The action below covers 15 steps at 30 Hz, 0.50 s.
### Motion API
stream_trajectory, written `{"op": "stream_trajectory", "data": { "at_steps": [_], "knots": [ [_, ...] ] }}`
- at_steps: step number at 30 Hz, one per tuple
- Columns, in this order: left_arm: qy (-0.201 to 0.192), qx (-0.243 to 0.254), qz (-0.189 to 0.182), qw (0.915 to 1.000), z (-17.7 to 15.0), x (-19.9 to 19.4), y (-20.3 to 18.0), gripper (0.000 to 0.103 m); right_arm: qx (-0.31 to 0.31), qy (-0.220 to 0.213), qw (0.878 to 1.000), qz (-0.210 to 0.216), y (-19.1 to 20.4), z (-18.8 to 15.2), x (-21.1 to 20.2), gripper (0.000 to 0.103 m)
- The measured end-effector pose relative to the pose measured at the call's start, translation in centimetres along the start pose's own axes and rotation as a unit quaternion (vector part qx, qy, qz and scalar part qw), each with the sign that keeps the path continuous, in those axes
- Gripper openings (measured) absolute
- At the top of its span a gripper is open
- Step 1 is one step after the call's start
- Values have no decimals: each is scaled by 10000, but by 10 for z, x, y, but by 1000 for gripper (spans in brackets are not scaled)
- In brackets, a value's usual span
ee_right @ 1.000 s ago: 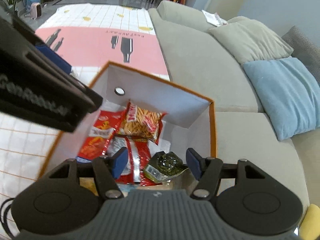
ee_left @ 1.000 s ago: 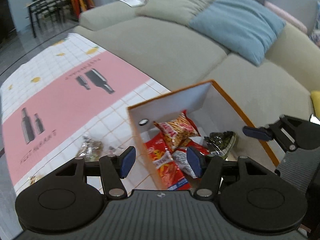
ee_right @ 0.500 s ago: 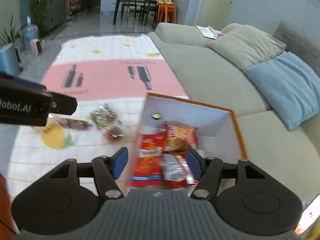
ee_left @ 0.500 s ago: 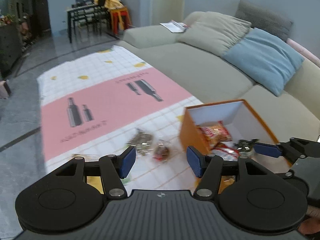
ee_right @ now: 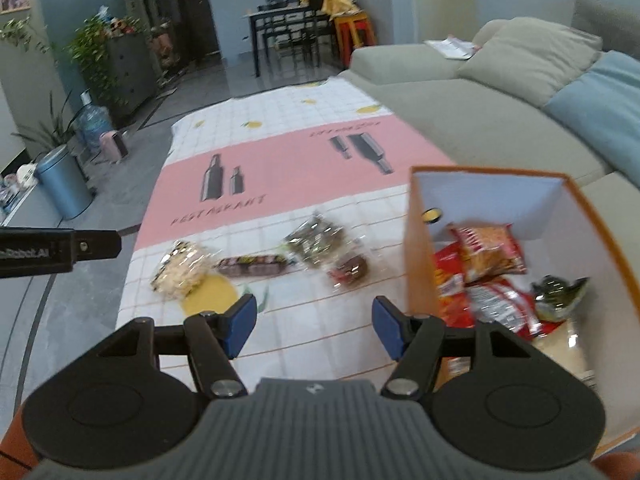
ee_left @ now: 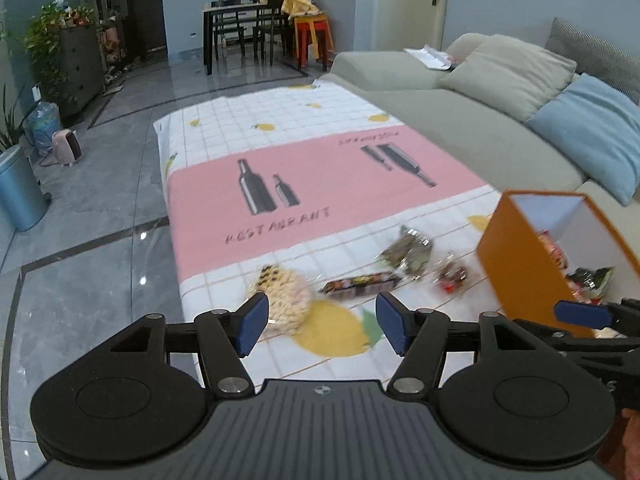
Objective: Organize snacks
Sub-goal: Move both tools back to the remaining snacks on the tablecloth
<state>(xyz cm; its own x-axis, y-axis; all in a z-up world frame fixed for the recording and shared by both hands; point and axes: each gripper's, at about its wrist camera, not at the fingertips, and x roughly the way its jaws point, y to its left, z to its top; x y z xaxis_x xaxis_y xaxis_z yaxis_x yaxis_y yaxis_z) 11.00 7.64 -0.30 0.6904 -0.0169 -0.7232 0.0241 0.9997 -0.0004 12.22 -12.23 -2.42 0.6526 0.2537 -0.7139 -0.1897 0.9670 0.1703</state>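
Both tools had swung away from the orange box [ee_right: 416, 248] toward the loose packets. The left tool [ee_left: 318, 326] — empty, still spreading — pointed nearest the puffed-snack bag [ee_left: 282, 294]; the right tool [ee_right: 314, 328] hung apart, empty, beside the box.

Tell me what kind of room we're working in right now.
Most likely a home living room: a long beige sofa with cushions runs alongside the cloth-covered table, and a dining table with chairs stands at the far end.

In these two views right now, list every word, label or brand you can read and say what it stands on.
"RESTAURANT": on the pink band of the tablecloth, under the bottle drawings.
"Robot.AI", start cut off: on the left gripper, seen sideways in the right wrist view.
Mirrored line by the far bottles: blurred.
Snack packets in the orange box: print unreadable.
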Motion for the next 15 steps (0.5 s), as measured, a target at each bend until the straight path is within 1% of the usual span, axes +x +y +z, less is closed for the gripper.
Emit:
{"op": "stream_trajectory", "data": {
  "at_steps": [5,9,13,15],
  "knots": [
    [228,-129,-80,9996,-9,25,18,73,-112,167,9996,184,6,-4,22,62],
    [393,-3,-89,9992,-12,48,22,73,-327,357,9985,274,13,-3,47,61],
    [705,38,-114,9974,-9,79,31,73,-694,445,9954,492,22,6,73,61],
    [766,20,-174,9969,-7,92,38,75,-1015,462,9922,555,30,13,88,61]
  ]
}}
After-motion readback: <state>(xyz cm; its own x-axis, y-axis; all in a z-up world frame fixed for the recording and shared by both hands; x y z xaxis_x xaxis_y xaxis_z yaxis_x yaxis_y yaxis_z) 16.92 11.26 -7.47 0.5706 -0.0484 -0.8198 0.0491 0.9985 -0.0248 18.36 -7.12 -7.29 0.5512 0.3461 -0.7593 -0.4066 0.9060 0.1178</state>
